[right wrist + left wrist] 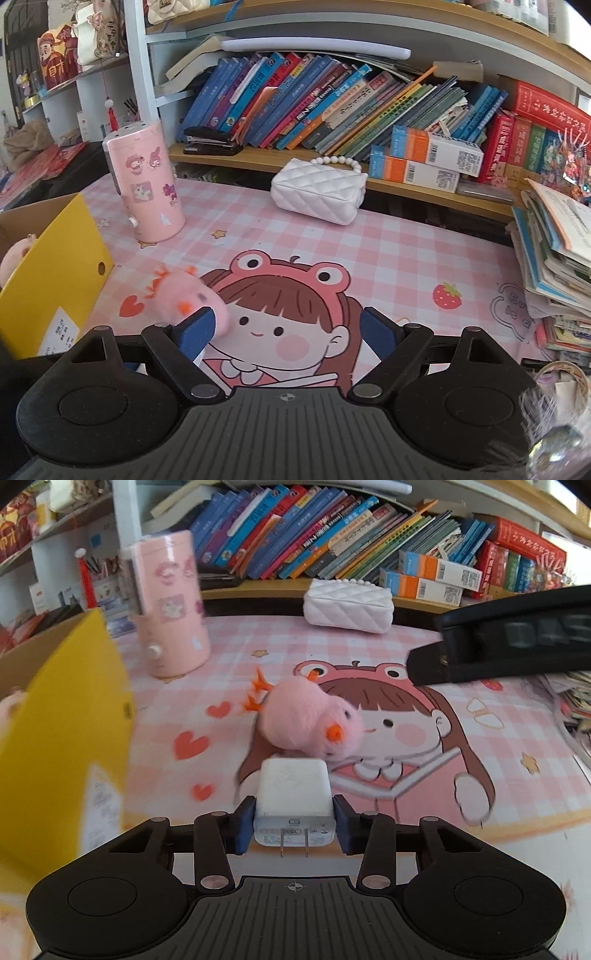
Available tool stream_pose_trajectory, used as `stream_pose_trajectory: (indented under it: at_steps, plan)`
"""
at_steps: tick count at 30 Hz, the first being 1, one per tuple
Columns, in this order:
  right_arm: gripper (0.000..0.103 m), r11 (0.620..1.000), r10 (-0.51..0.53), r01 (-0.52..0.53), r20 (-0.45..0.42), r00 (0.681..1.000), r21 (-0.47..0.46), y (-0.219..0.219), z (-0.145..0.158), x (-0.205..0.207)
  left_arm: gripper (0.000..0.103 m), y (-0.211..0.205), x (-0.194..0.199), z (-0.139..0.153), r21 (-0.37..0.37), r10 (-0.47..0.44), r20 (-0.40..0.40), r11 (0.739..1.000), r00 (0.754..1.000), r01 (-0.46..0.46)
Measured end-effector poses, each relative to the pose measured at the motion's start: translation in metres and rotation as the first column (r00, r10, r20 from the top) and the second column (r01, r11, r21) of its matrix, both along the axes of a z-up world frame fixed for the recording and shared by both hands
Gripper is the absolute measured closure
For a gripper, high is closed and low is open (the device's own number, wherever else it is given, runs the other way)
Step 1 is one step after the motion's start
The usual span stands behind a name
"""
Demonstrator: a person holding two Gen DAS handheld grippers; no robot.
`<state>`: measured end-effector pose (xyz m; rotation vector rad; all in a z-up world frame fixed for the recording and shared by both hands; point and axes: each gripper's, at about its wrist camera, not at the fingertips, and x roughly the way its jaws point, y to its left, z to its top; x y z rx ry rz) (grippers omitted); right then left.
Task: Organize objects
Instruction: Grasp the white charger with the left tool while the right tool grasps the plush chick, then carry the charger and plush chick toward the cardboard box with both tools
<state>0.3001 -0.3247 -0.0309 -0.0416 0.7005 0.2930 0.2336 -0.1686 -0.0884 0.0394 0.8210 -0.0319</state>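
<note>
Left gripper [294, 825] clamps a white charger [293, 801] between its blue pads [245, 825], prongs pointing back at the camera. Just past the charger, a pink plush chick [310, 720] lies on its side on the pink cartoon mat [424, 657]. Left of the tongs, a yellow box [62, 746], blurred. Farther ahead-left, a pink cylinder [171, 605]; ahead, a white quilted purse [347, 605]; books [295, 531] behind. Right gripper [286, 332] is spread wide with nothing between its fingers, the chick [188, 299] just beside its left pad.
</note>
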Motion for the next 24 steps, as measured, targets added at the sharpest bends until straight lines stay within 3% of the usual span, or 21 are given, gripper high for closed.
stream_pose_trajectory:
  at_steps: [10, 18, 21, 22, 24]
  plan:
    - [0.017, 0.98, 0.192, -0.193, -0.028, 0.981, -0.04, 0.044, -0.022, 0.016, 0.061, 0.033, -0.065, 0.019, -0.025, 0.022, -0.021, 0.999, 1.0, -0.023]
    - [0.018, 0.929, 0.324, -0.327, -0.05, 0.945, -0.175, 0.094, -0.054, 0.033, 0.061, 0.049, -0.085, 0.032, -0.039, 0.075, -0.007, 0.996, 0.997, -0.076]
    - [0.03, 0.915, 0.334, -0.343, -0.076, 0.939, -0.211, 0.103, -0.066, 0.04, 0.061, 0.051, -0.089, 0.036, -0.046, 0.08, 0.0, 0.996, 0.997, -0.08]
    - [0.041, 0.912, 0.335, -0.347, -0.089, 0.938, -0.218, 0.104, -0.069, 0.041, 0.061, 0.052, -0.09, 0.037, -0.048, 0.079, 0.003, 0.996, 0.997, -0.079]
    - [0.045, 0.917, 0.332, -0.345, -0.093, 0.939, -0.201, 0.103, -0.07, 0.042, 0.061, 0.052, -0.092, 0.04, -0.05, 0.077, 0.009, 0.996, 0.997, -0.076]
